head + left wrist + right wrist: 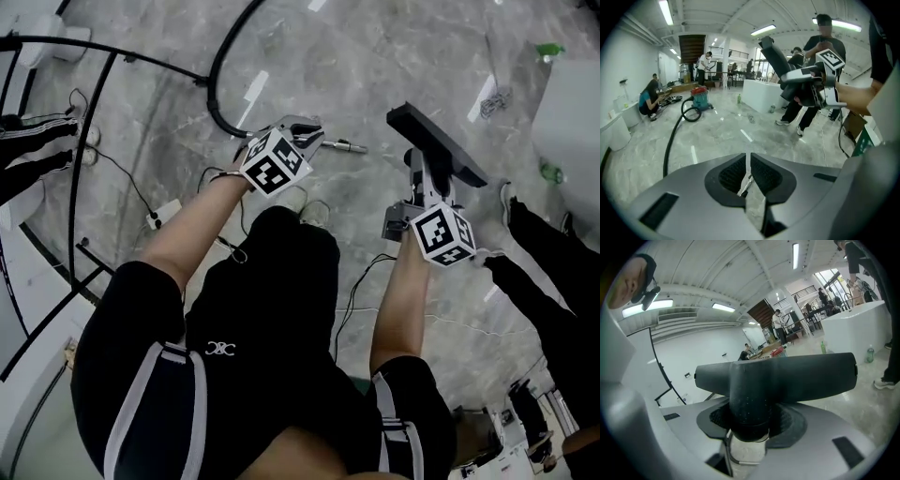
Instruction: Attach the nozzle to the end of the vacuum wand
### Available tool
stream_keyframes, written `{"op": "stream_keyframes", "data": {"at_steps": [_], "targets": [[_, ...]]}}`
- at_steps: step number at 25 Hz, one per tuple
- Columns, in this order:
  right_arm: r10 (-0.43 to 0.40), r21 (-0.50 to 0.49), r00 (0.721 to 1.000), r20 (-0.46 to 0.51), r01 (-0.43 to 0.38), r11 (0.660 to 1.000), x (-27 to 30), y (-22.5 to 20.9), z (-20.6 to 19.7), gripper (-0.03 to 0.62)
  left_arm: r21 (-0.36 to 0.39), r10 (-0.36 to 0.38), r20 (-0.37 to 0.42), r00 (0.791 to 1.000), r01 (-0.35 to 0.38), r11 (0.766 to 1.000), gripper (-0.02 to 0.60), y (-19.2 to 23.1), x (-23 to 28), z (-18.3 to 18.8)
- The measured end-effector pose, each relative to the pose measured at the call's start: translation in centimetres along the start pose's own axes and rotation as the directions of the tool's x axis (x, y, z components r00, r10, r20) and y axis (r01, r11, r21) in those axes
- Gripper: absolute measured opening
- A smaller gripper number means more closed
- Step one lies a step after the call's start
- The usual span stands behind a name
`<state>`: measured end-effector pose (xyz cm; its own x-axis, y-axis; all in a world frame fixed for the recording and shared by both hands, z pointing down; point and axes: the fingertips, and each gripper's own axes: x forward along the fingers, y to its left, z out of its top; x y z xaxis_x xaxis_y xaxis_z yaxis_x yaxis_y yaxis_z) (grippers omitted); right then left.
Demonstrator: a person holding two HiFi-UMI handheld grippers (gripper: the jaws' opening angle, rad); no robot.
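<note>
Head view, from the left: a black hose (217, 89) curves across the grey marbled floor (375, 56) and ends close beside the left gripper (305, 134). That gripper's jaws are closed pad against pad, with only a narrow slit between them. A slim metal piece (345, 145) lies just beyond its tip, and whether the jaws touch it cannot be told. The left gripper view shows the hose running back to a red and teal vacuum cleaner (700, 97) far across the room. Further right, and apart from the left gripper, the black T-shaped nozzle (436, 142) is carried clear of the floor. The right gripper (424, 187) is clamped on the nozzle's round neck, a pad on each side, with the flat head crosswise beyond the jaws. A bystander's dark trouser legs (534, 272) stand at the right edge.
</note>
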<state>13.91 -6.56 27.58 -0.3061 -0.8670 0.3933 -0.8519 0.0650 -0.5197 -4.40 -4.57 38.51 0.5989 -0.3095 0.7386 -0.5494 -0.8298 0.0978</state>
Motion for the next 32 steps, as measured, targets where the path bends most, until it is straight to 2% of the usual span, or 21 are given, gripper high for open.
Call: {"op": "stream_keyframes", "data": {"at_steps": [3,6,9,11,14,16,18,20,22,26,29,32], "targets": [[-0.01,0.023,0.999,-0.038,0.011,1.0,3.7,-5.8,-6.9,0.19,0.021,-0.064,-0.051,0.997,0.065,0.998,0.019,0.3,9.0,-6.9],[-0.026,0.025,0.998,-0.057,0.027,0.999,7.4,-11.5,-12.7,0.19,-0.005,-0.16,-0.098,0.982,0.16,0.987,0.096,0.9,18.2,-13.5],[-0.047,0.024,0.996,-0.08,0.049,0.999,10.1,-16.7,-17.5,0.19,0.04,-0.208,-0.189,0.96,0.219,0.975,0.147,1.0,25.8,-19.7],[-0.06,0.031,0.993,-0.098,0.064,0.997,11.7,-20.0,-19.9,0.19,0.1,-0.223,-0.273,0.936,0.258,0.961,0.171,0.8,30.4,-23.5],[-0.076,0.052,0.989,-0.124,0.083,0.995,13.3,-24.0,-22.9,0.19,0.186,-0.236,-0.401,0.885,0.331,0.925,0.187,-0.1,36.0,-28.8],[-0.083,0.055,0.987,-0.138,0.091,0.994,14.1,-25.8,-24.5,0.19,0.22,-0.24,-0.459,0.855,0.371,0.902,0.189,-0.7,38.7,-31.4],[-0.088,0.053,0.984,-0.152,0.097,0.994,14.5,-27.1,-25.7,0.19,0.239,-0.24,-0.491,0.837,0.394,0.887,0.189,-1.4,40.7,-33.0],[-0.093,0.059,0.983,-0.158,0.103,0.993,14.7,-27.8,-26.6,0.19,0.276,-0.215,-0.512,0.832,0.396,0.876,0.189,-1.7,42.3,-34.3],[-0.09,0.078,0.983,-0.163,0.104,0.992,15.0,-28.1,-27.6,0.19,0.295,-0.187,-0.517,0.836,0.378,0.878,0.189,-1.5,43.3,-35.4],[-0.072,0.095,0.981,-0.182,0.091,0.991,15.6,-28.4,-29.1,0.19,0.262,-0.182,-0.49,0.853,0.343,0.902,0.188,-0.9,44.2,-35.8],[-0.063,0.092,0.979,-0.195,0.083,0.992,16.4,-28.8,-29.7,0.19,0.265,-0.195,-0.483,0.854,0.355,0.897,0.186,-0.8,44.2,-35.7],[-0.06,0.106,0.979,-0.195,0.082,0.991,17.1,-29.2,-30.1,0.19,0.271,-0.215,-0.488,0.846,0.38,0.884,0.18,-0.7,44.3,-35.6]]}}
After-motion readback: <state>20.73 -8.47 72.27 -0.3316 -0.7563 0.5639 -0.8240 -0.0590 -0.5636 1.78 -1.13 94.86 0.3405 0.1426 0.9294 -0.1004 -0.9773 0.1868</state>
